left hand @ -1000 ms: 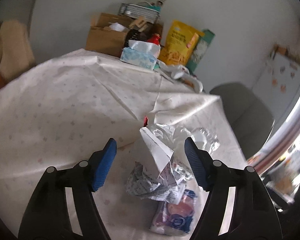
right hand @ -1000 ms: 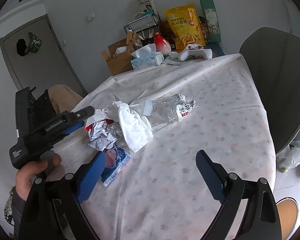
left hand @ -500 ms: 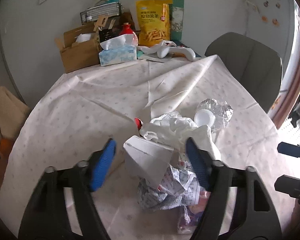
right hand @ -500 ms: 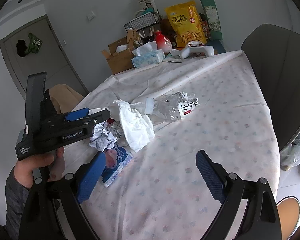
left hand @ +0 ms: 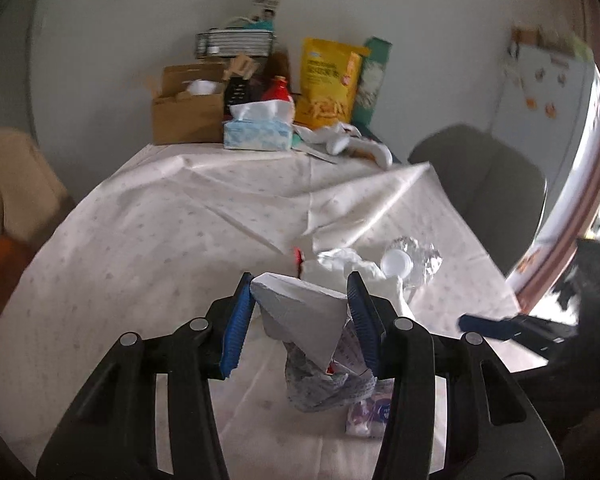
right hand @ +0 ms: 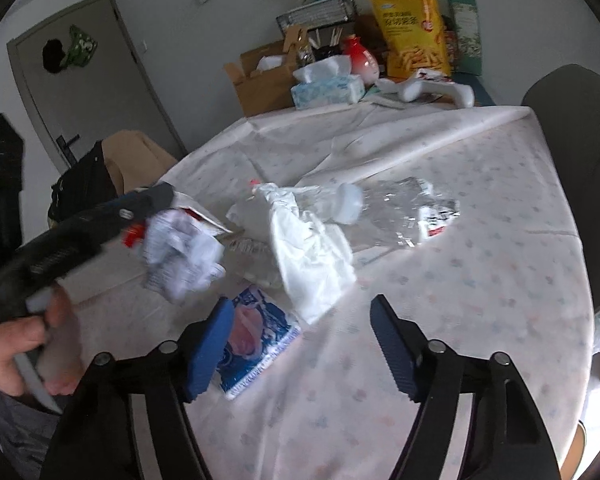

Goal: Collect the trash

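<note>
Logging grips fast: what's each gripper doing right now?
Left gripper: closing on the crumpled paper, lifted off the table.
Right gripper: closing, nothing gripped; above the blue wrapper.

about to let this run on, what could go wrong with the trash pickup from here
1. The left gripper is closing on a folded white paper carton; the crumpled printed paper hanging beneath may drop off.
2. The right gripper, closing on nothing, may pinch only an edge of the blue-and-pink snack wrapper lying flat on the tablecloth.

Home dining rm, clothed table (right hand: 480, 208), tissue box (right hand: 326, 90), snack bag (right hand: 414, 32), fridge w/ magnets (left hand: 540, 80)
</note>
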Available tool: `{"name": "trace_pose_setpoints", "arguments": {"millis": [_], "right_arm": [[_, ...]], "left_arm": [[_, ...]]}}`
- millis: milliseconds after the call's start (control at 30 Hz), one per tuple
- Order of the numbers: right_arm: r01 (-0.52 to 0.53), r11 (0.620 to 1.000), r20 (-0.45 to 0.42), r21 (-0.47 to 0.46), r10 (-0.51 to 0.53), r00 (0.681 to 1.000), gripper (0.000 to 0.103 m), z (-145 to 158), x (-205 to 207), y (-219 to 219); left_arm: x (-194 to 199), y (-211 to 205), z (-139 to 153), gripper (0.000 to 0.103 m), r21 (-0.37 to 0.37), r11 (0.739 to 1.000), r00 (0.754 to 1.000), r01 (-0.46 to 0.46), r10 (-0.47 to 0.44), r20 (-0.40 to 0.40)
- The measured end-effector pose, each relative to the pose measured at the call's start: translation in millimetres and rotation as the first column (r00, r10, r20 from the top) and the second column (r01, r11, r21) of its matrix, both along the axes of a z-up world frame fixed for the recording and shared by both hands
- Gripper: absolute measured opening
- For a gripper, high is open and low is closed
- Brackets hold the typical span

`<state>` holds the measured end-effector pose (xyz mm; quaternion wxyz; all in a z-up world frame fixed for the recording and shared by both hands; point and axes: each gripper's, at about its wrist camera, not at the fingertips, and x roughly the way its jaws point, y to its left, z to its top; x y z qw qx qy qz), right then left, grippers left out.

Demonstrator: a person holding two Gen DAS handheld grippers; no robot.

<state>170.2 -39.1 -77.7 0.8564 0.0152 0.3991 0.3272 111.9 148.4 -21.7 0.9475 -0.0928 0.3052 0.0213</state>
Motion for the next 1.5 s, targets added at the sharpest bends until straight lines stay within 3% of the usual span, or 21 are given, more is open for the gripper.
{"name": "trace_pose_setpoints", "arguments": {"millis": [133,200,267,400,567,667,733,867,967,1033,1200,1500], "right_arm": [[-0.011,1.0,-0.011,-0.027,0.01,1.0,0.062,-7,8,15],[-0.014,0.999,-0.014,-0.045,0.014,1.0,0.058,-11,11,20],[-0.019,0.998,-0.03,-0.064,0.017,0.999,0.045,-17,16,25],[-0.021,0.998,-0.052,-0.057,0.018,0.998,0.02,-22,21,24],[-0.013,0.999,-0.021,-0.044,0.012,1.0,0.006,-14,13,12],[-0.01,0.999,-0.012,-0.032,0.009,1.0,0.004,-9,8,4],[-0.006,1.0,-0.006,-0.023,0.005,1.0,0.004,-7,4,-2],[0.008,1.0,-0.012,-0.003,-0.008,1.0,0.004,-5,1,-15],[0.013,1.0,-0.024,0.008,-0.013,1.0,0.004,-7,-1,-23],[0.014,1.0,-0.031,0.015,-0.013,0.999,0.004,-8,-2,-28],[0.018,1.0,-0.035,0.025,-0.017,0.999,0.004,-9,-5,-36],[0.016,0.999,-0.022,0.034,-0.016,1.0,0.004,-5,-8,-40]], "left_arm": [[-12,24,-7,0.048,-0.158,0.987,1.0,-0.017,0.019,0.01],[-14,32,-15,0.049,-0.198,0.98,0.999,-0.032,0.031,-0.01],[-15,35,-25,0.049,-0.226,0.973,0.999,-0.034,0.027,-0.037],[-17,40,-43,0.05,-0.24,0.968,0.995,-0.072,0.054,-0.082],[-18,50,-49,0.061,-0.219,0.968,0.989,-0.12,0.099,-0.108],[-14,52,-48,0.064,-0.182,0.975,0.987,-0.13,0.109,-0.118],[-11,52,-49,0.074,-0.158,0.979,0.985,-0.126,0.105,-0.134],[-6,51,-53,0.075,-0.104,0.987,0.981,-0.123,0.105,-0.166],[-7,42,-56,0.088,-0.08,0.991,0.98,-0.103,0.088,-0.178],[-8,29,-57,0.095,-0.024,0.997,0.98,-0.079,0.073,-0.188],[-11,12,-51,0.095,0.039,0.999,0.979,-0.026,0.033,-0.199],[-4,25,-38,0.096,0.001,1.0,0.982,-0.02,0.02,-0.185]]}}
